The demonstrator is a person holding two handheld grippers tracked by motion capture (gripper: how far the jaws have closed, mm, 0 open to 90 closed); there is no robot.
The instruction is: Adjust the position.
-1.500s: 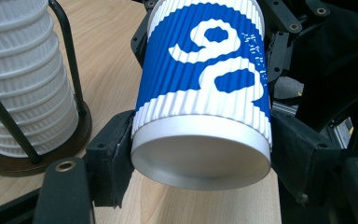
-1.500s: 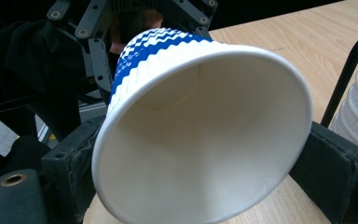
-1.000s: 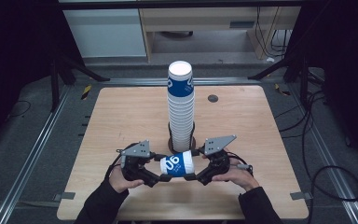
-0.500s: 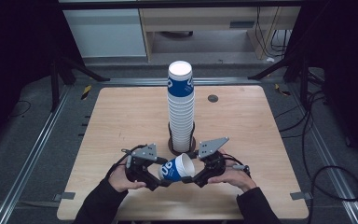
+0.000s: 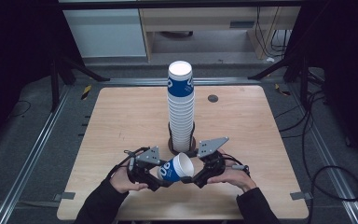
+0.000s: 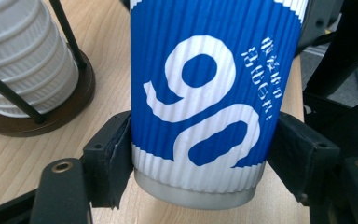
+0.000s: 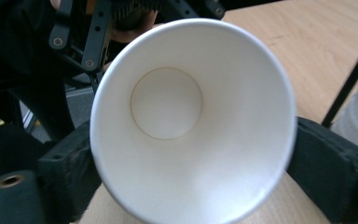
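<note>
A blue paper cup (image 5: 173, 169), now pulled clear of a second one, is pinched near its base by the left tongs (image 5: 156, 175) above the worktop (image 5: 121, 116), while the right tongs (image 5: 193, 176) have just been spreading around its rim, apparently releasing it.

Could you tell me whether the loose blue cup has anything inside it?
No, the right gripper view looks straight into the cup and shows a bare white inside and bottom.

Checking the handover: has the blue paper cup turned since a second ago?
Yes. The cup lay sideways below the cup stack's base; now its open mouth tilts up toward the right hand-held gripper.
</note>
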